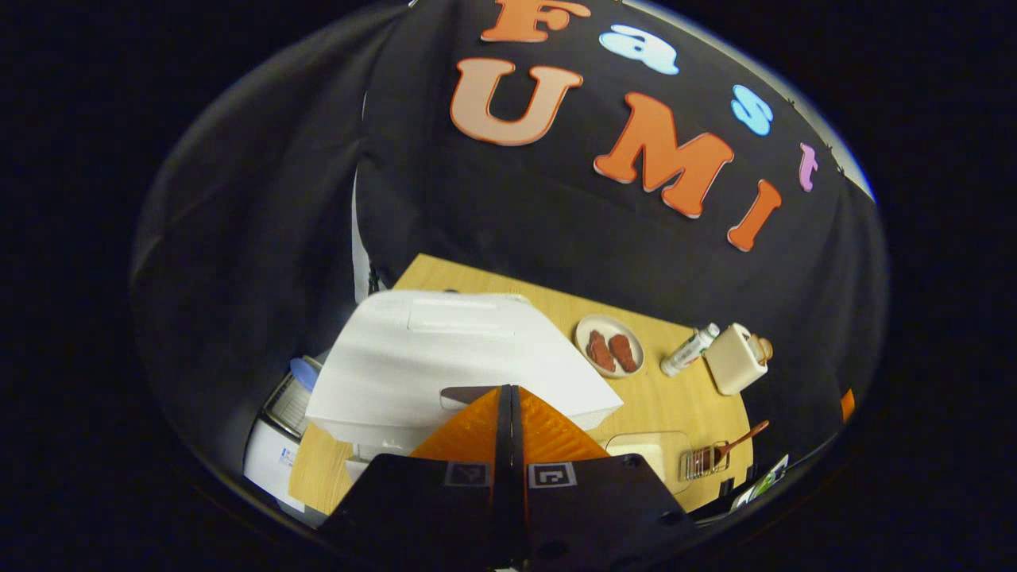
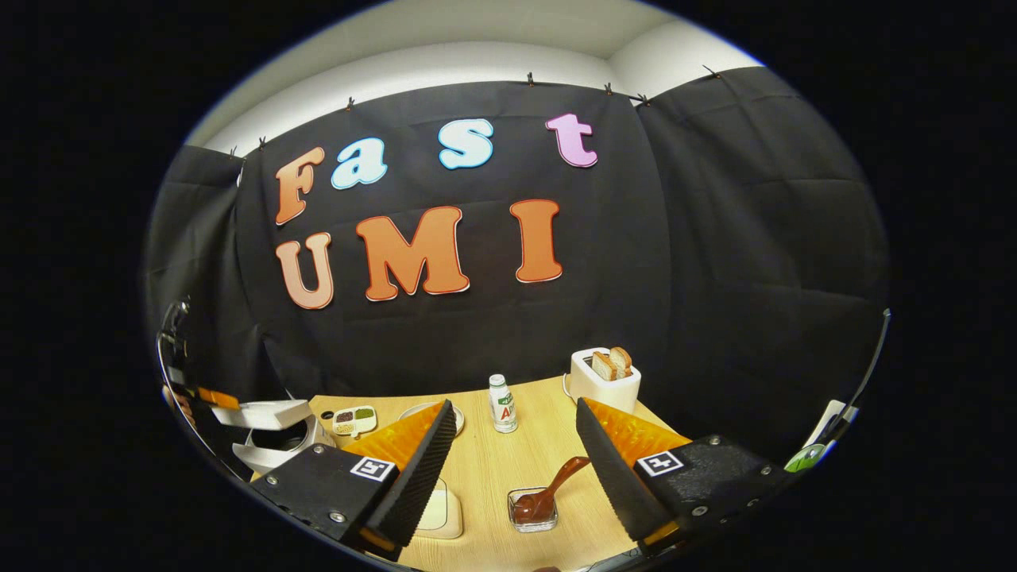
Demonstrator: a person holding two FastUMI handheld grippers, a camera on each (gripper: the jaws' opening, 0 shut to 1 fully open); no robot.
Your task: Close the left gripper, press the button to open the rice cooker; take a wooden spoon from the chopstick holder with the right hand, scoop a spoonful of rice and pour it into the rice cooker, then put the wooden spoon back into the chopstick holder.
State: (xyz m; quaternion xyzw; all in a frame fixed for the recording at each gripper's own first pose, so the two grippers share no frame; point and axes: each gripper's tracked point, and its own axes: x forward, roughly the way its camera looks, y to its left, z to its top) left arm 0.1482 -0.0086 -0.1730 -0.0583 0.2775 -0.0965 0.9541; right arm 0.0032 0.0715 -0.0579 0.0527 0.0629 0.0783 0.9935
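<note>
Here the left gripper (image 1: pixel 509 397) has its two orange fingers pressed together, with no gap between them and nothing held. Their tips are at the front of the white rice cooker (image 1: pixel 453 357), by the grey button (image 1: pixel 465 395); whether they touch it I cannot tell. The lid of the cooker is down.

The right gripper (image 2: pixel 515 425) is spread wide and holds nothing. Between its fingers, lower on the wooden table (image 2: pixel 485 477), stands the chopstick holder (image 2: pixel 532 508) with the wooden spoon (image 2: pixel 552 488) in it. The bowl of the spoon sits inside the holder, and the handle leans up and to the right.

A small bottle (image 2: pixel 501 403) and a toaster (image 2: pixel 604 380) stand farther back, well apart from the holder. A shallow white tray (image 2: pixel 441 515) lies just left of the holder, near the table's front edge. The table around the holder is open on the near side.
</note>
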